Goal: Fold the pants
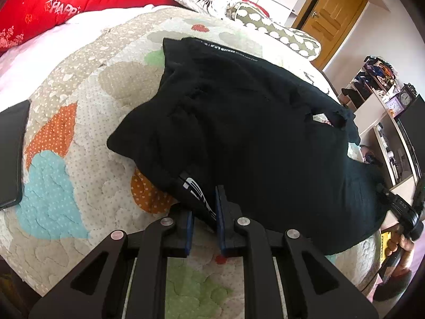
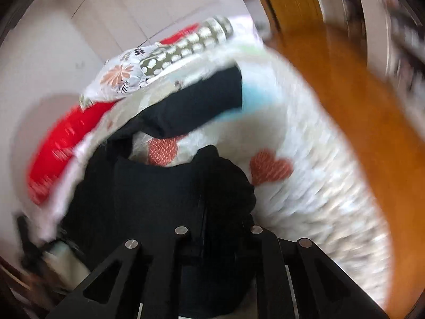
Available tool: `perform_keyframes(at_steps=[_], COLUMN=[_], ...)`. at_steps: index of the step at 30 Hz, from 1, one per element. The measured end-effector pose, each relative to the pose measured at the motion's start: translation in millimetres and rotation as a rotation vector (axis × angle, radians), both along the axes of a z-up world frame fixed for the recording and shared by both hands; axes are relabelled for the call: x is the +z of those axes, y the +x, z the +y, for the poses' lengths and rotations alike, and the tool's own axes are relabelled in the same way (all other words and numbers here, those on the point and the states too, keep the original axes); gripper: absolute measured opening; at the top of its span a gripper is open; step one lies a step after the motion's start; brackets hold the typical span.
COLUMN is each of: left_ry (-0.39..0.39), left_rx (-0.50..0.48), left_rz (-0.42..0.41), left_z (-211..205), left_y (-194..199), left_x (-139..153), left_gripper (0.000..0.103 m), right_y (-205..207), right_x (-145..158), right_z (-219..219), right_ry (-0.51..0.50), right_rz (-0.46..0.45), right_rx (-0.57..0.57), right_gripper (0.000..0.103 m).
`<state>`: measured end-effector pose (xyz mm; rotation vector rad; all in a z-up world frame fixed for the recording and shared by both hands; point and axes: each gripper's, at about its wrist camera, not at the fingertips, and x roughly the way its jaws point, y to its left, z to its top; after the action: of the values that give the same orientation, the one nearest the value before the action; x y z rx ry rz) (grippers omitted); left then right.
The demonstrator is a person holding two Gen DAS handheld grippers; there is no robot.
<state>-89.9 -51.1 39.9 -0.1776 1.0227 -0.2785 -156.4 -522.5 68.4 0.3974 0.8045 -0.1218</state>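
Note:
Black pants (image 1: 252,133) lie spread and bunched on the quilted bed cover (image 1: 79,138). My left gripper (image 1: 204,212) is shut on the near edge of the pants, by a strip with white lettering. In the left wrist view the right gripper (image 1: 403,210) shows at the far right, held by a hand at the pants' other edge. The right wrist view is blurred by motion; black pants fabric (image 2: 172,199) is bunched between my right gripper's jaws (image 2: 212,228), which look shut on it. Another part of the pants (image 2: 196,101) lies further back.
A dark phone (image 1: 12,154) lies at the bed's left edge. Red pillow (image 1: 66,2) and patterned pillows (image 1: 279,34) sit at the head. Shelves with clutter and a clock (image 1: 385,101) stand right. A wooden door (image 1: 332,8) and wooden floor (image 2: 358,93) are beyond.

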Motion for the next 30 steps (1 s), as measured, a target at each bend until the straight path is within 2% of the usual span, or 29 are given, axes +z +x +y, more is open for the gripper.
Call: perform_keyframes(at_steps=[1, 2, 3, 4, 6, 8, 9, 11, 14, 16, 18, 19, 21, 22, 23, 25, 28, 30], left_ry=[-0.002, 0.001, 0.007, 0.018, 0.025, 0.023, 0.027, 0.049, 0.072, 0.062, 0.058, 0.054, 0.041, 0.040, 0.042, 0.035, 0.020, 0.025], left_rx=[-0.002, -0.001, 0.000, 0.004, -0.001, -0.006, -0.004, 0.009, 0.054, 0.084, 0.106, 0.109, 0.108, 0.103, 0.102, 0.097, 0.072, 0.080], left_rz=[-0.006, -0.008, -0.011, -0.018, -0.028, -0.031, -0.036, -0.051, -0.077, -0.100, -0.123, -0.129, -0.143, -0.147, -0.149, -0.147, -0.121, -0.087], left_z=[-0.5, -0.5, -0.9, -0.6, 0.7, 4.3, 7.4, 13.9, 27.0, 36.1, 41.2, 41.3, 39.4, 36.8, 34.0, 31.8, 22.3, 21.1], left_y=[-1.1, -1.7, -2.3, -3.1, -6.0, -10.0, -12.5, -17.3, -21.6, -20.7, -17.0, -14.5, -9.7, -7.5, -3.9, 1.0, 15.3, 22.6], left_x=[0.9, 1.2, 1.6, 2.3, 4.0, 6.2, 8.0, 11.8, 20.2, 28.6, 36.5, 38.4, 41.8, 42.3, 41.6, 40.3, 31.5, 18.9], left_gripper=[0.015, 0.015, 0.015, 0.015, 0.016, 0.017, 0.017, 0.021, 0.021, 0.022, 0.028, 0.033, 0.037, 0.043, 0.048, 0.049, 0.053, 0.053], right_y=[-6.7, -14.0, -19.7, -23.3, -27.6, -33.9, -38.2, -41.7, -37.9, -30.0, -22.1, -18.2, -14.4, -15.9, -20.0, -24.9, -21.8, -18.3], right_x=[7.5, 15.0, 17.9, 17.4, 13.4, 12.4, 15.9, 22.1, 25.2, 20.9, 12.2, 3.8, -18.8, -25.7, -26.4, -22.7, -11.0, -3.2], right_z=[3.4, 5.9, 5.7, 4.3, -2.9, -14.0, -16.3, -13.6, -0.7, 16.4, 36.2, 46.7, 61.3, 64.2, 65.8, 65.6, 68.2, 73.0], right_ry=[-0.084, -0.192, -0.281, -0.344, -0.398, -0.324, -0.289, -0.284, -0.221, -0.180, -0.160, -0.164, -0.242, -0.268, -0.277, -0.273, -0.272, -0.235], right_rz=[-0.005, -0.007, -0.001, 0.018, 0.070, 0.089, 0.074, 0.045, 0.008, 0.015, 0.040, 0.071, 0.184, 0.209, 0.196, 0.195, 0.178, 0.135], right_rx=[-0.031, -0.096, -0.162, -0.212, -0.252, -0.238, -0.233, -0.209, -0.114, -0.034, 0.057, 0.102, 0.143, 0.155, 0.162, 0.162, 0.157, 0.169], right_gripper=[0.016, 0.031, 0.060, 0.070, 0.071, 0.068, 0.068, 0.068, 0.068, 0.063, 0.047, 0.045, 0.042, 0.042, 0.042, 0.042, 0.049, 0.063])
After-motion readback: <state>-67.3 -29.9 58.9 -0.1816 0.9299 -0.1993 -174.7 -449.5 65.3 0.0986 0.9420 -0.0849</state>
